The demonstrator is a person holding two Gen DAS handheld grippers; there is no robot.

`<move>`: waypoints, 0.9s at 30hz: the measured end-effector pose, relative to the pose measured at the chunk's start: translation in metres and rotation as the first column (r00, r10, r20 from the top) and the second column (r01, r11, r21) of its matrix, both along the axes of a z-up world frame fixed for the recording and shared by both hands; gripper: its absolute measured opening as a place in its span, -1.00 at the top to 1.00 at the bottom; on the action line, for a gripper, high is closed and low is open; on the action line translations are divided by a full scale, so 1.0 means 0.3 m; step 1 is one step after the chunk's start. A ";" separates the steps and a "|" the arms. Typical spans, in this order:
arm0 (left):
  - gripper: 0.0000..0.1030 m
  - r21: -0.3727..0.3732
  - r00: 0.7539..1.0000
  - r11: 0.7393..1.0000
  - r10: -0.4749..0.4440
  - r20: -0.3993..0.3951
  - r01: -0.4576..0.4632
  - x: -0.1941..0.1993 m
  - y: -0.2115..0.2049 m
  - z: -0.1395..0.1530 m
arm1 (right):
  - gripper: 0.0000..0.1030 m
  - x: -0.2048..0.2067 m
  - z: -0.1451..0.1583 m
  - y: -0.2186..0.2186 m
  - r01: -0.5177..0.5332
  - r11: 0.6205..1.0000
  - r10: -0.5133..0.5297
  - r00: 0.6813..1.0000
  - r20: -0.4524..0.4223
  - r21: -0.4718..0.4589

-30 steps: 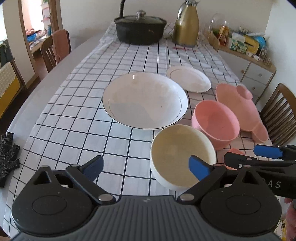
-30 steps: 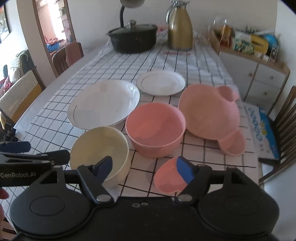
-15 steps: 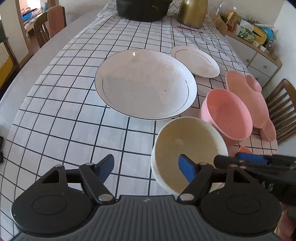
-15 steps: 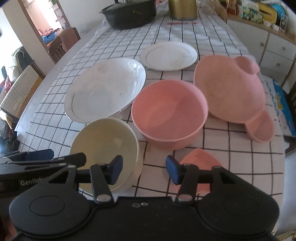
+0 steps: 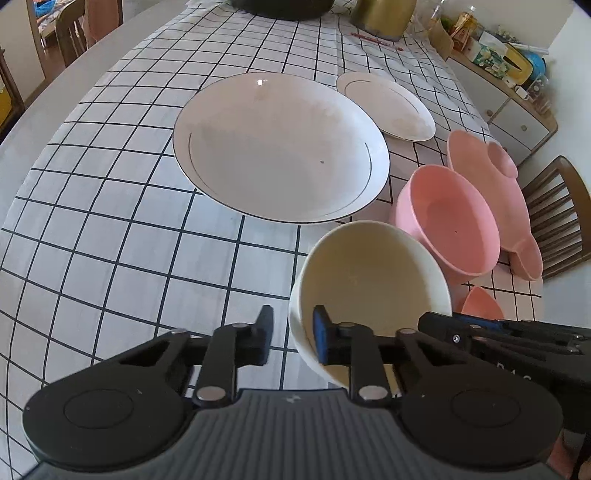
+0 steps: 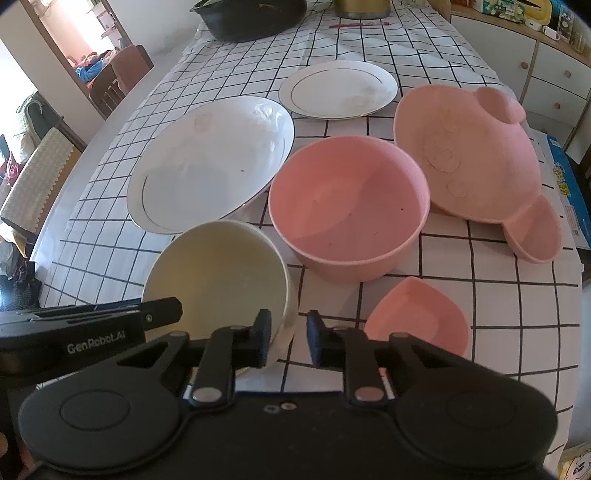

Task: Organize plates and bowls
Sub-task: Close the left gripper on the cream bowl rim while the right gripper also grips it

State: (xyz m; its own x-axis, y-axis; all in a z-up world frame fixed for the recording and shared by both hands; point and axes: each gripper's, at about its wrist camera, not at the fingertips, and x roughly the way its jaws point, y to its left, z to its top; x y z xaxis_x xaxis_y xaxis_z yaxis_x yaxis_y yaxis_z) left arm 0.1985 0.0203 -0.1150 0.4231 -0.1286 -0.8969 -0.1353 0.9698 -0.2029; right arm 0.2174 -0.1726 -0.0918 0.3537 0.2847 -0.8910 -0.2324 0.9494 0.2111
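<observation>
A cream bowl (image 5: 369, 280) (image 6: 214, 273) stands near the front edge of the checked tablecloth (image 5: 110, 240). My left gripper (image 5: 293, 332) straddles its left rim, one finger inside and one outside. The jaws are closing, and a thin gap still shows at the outer wall. My right gripper (image 6: 286, 332) straddles the opposite rim the same way, also closing, with a sliver of cloth showing beside the outer finger. Behind the bowl lie a large white plate (image 5: 277, 147), a small white plate (image 5: 388, 107), a pink bowl (image 6: 347, 206), a pink bear-shaped plate (image 6: 469, 155) and a small pink dish (image 6: 417, 321).
A black pot (image 6: 255, 18) and a gold jug (image 5: 380, 14) stand at the table's far end, with a pen (image 6: 358, 24) beside them. A wooden chair (image 5: 554, 214) and a cabinet (image 6: 554, 74) are on the right. More chairs (image 6: 33, 184) stand on the left.
Both grippers have tipped down and come closer to the cream bowl. Their jaws have narrowed from wide open to a slim gap around its opposite rims.
</observation>
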 end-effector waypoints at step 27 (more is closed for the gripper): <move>0.78 0.000 0.989 0.989 -0.149 -0.011 0.149 -0.208 -0.117 0.075 | 0.81 -0.236 0.093 -0.092 -0.002 0.998 0.003 1.000 0.009 -0.055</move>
